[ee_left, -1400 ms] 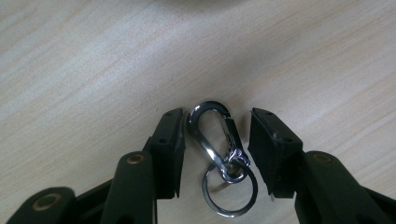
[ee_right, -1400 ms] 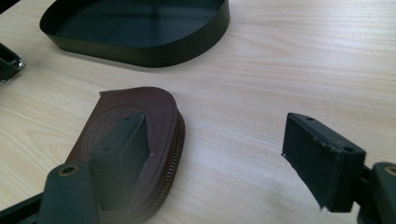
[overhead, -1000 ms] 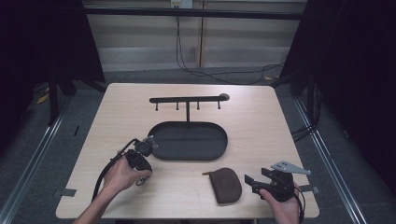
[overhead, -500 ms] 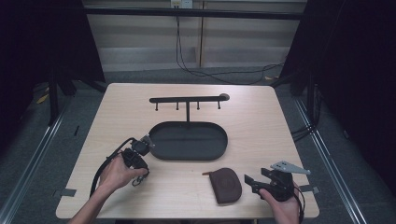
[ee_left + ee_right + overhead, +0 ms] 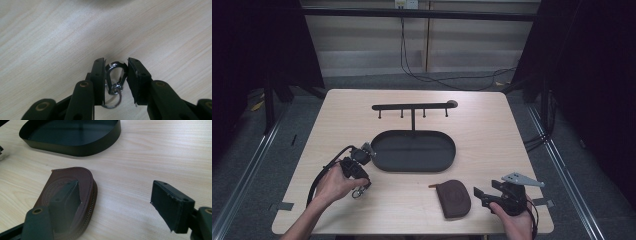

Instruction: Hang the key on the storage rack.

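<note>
Clip in the left gripper's grasp; rack hooks bare, pouch not yet taken up.

The left gripper has its jaws closed on a small silver metal snap clip with a key ring, held low over the pale wooden table, just off the left end of the black oval metal tray. Whether the ring touches the table cannot be told with certainty. The right gripper stands wide open at the near right, one jaw over the edge of the brown leather zip pouch, gripping nothing. The black T-shaped hook rack rising behind the tray carries nothing on its hooks, so hanging or depositing the clip appears to remain. The tray wall lies between clip and rack; nothing else obstructs.
</note>
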Demonstrator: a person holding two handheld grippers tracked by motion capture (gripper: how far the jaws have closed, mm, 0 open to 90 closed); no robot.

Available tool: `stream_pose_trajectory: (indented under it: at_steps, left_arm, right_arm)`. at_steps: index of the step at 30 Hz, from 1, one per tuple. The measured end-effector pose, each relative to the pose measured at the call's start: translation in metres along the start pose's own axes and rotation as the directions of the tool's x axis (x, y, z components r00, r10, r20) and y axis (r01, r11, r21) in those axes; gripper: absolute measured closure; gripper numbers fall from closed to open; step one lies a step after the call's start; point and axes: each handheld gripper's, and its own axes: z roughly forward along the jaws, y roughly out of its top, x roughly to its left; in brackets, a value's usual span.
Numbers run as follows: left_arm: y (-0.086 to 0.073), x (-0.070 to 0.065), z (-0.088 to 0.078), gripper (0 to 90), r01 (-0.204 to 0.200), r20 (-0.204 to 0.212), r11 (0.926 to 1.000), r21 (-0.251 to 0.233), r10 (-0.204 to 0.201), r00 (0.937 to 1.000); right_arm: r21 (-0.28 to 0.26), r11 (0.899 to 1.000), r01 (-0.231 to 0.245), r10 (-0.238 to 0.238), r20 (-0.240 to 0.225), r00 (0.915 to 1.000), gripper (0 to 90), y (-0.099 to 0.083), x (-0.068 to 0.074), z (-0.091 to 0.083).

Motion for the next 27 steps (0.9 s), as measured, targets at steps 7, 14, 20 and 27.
stream_pose_trajectory:
  at_steps: [7,14,20,27]
  left_arm:
    - [-0.002,0.002,-0.002,68.3,-0.002,0.003,1.0000,-0.004,0.002,1.0000]
    - [-0.002,0.002,-0.003,68.4,-0.008,0.012,0.9999,-0.007,0.008,0.9999]
    - [-0.004,0.005,-0.008,68.7,-0.009,0.034,0.9997,-0.021,0.009,0.9994]
    - [-0.004,0.006,-0.016,68.7,-0.012,0.020,0.9995,-0.028,0.012,0.9997]
  right_arm:
    - [-0.001,1.000,-0.002,0.002,0.000,1.0000,23.4,0.000,0.000,0.000]
    - [0.000,1.000,-0.002,0.002,0.001,1.0000,23.4,0.000,0.000,0.000]
    - [0.001,1.000,-0.002,0.002,0.002,1.0000,23.3,0.000,0.000,0.000]
    - [0.002,1.000,-0.006,0.006,0.003,1.0000,23.3,0.000,0.000,0.000]
